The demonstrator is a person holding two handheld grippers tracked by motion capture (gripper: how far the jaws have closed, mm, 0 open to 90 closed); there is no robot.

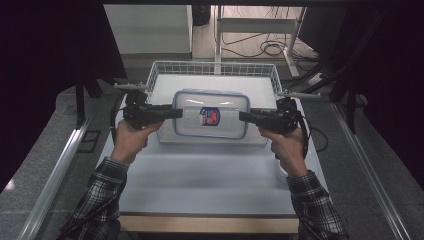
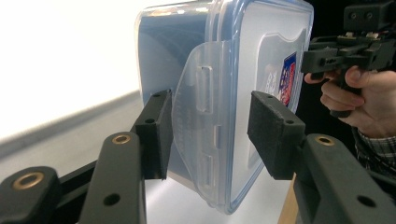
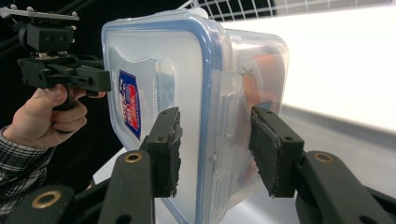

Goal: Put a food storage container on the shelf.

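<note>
From above, the left gripper (image 1: 175, 113) and right gripper (image 1: 243, 116) clamp the container's (image 1: 211, 114) short ends above the table (image 1: 210, 170); gripper views show side latches (image 2: 198, 135).

- Sticker (image 1: 210, 116) on lid of clear container (image 1: 190, 125), centre of high view: red and blue, print too small to read (same in both gripper views).
- No other text legible.

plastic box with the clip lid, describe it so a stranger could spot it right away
On the pale table, just in front of the white wire basket, a clear plastic box sits between the left gripper and right gripper. Its blue-rimmed lid with a red-and-blue sticker sets it apart.
</note>
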